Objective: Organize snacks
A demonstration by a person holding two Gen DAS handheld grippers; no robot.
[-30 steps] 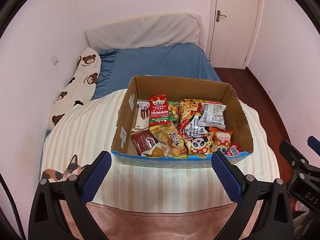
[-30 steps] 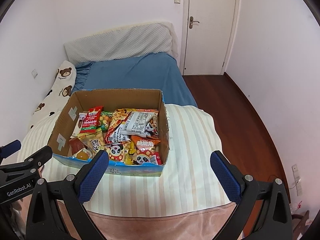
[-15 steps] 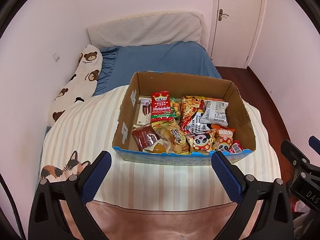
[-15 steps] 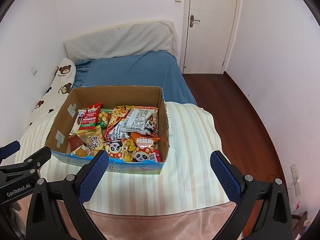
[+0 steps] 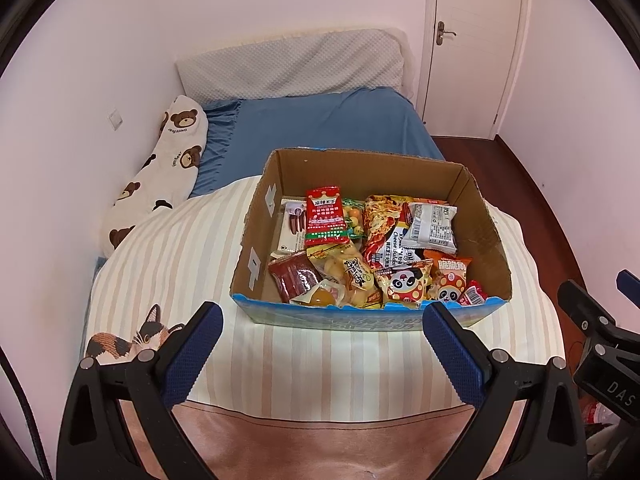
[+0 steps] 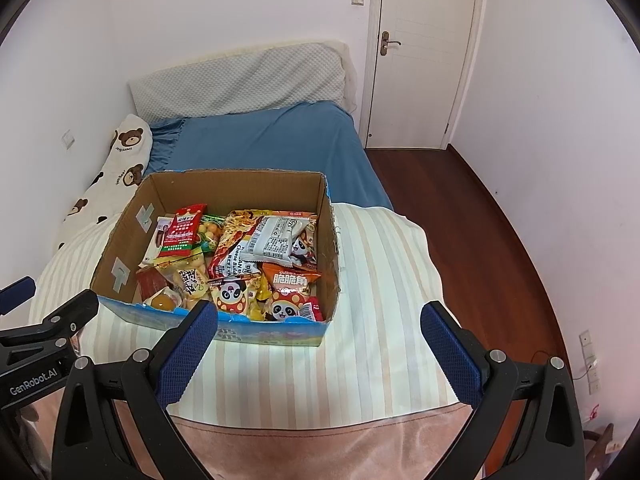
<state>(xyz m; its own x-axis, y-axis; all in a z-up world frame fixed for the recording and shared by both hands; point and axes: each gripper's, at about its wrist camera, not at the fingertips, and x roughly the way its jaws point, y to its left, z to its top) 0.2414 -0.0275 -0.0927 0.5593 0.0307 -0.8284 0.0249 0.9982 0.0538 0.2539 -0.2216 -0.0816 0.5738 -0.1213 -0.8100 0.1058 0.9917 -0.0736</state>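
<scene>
A cardboard box point(image 5: 486, 236) point(image 6: 330, 240) with a blue front edge sits on a striped blanket point(image 5: 168, 264) point(image 6: 384, 280) on the bed. Several snack packets fill it: a red packet point(image 5: 324, 216) point(image 6: 182, 230), a white-grey packet point(image 5: 432, 226) point(image 6: 274, 240), panda packets point(image 5: 404, 282) point(image 6: 234, 296) and an orange packet point(image 5: 452, 268) point(image 6: 290, 278). My left gripper point(image 5: 322, 328) hangs open in front of the box, empty. My right gripper point(image 6: 318, 326) is open too, near the box's front right corner, holding nothing.
A bear-print pillow point(image 5: 160, 184) lies along the left wall, with a blue sheet point(image 5: 320, 124) and a grey headboard cushion point(image 5: 296, 64) behind the box. Dark wooden floor point(image 6: 480, 216) runs right of the bed toward a white door point(image 6: 424, 52).
Both views have shifted slightly, so the box sits a little farther right and lower in the left wrist view. The snacks have not moved and both grippers stay open.
</scene>
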